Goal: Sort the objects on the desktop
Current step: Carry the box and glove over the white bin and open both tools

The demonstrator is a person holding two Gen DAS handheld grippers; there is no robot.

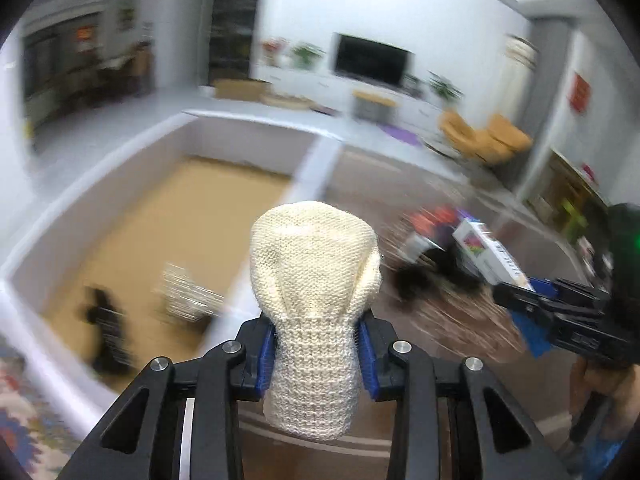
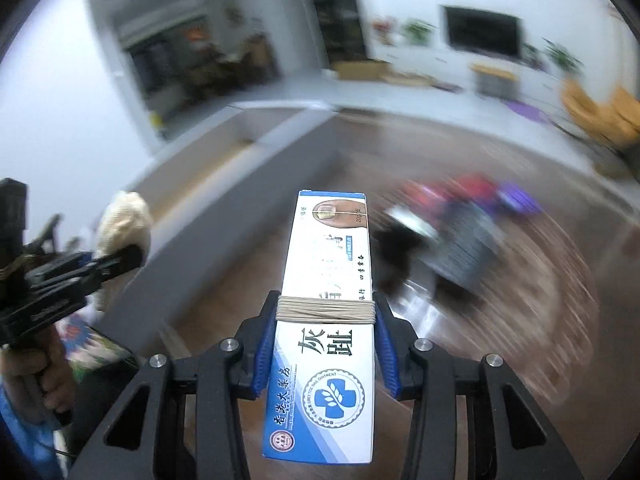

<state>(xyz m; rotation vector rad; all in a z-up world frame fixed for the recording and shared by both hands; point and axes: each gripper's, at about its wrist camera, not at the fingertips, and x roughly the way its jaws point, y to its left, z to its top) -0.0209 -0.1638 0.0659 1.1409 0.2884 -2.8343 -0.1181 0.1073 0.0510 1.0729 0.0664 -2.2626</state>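
In the right tool point(image 2: 326, 344), clamped: box point(image 2: 326, 320) lettered "灰趾"; left tool point(image 1: 316, 354) clamping knit sock point(image 1: 314, 280).

Right gripper point(image 2: 326, 332) clamps the blue-and-white box point(image 2: 326, 320) at frame centre, left gripper point(image 2: 120, 262) gripping a cream knit point(image 2: 124, 216) at left.

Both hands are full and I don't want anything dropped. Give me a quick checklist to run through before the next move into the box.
1. Left gripper clamped on the cream knitted sock: ok, blue pads press both sides.
2. Right gripper clamped on the ointment box: ok, held at its banded middle.
3. Sock hanging free of the bin wall: ok.
4. Free floor space in the bin: ok, tan floor open beyond the two things lying there.
5. Which bin section each thing belongs in: cannot tell.
6. Remaining pile on the table out of the way: cannot tell, too blurred.
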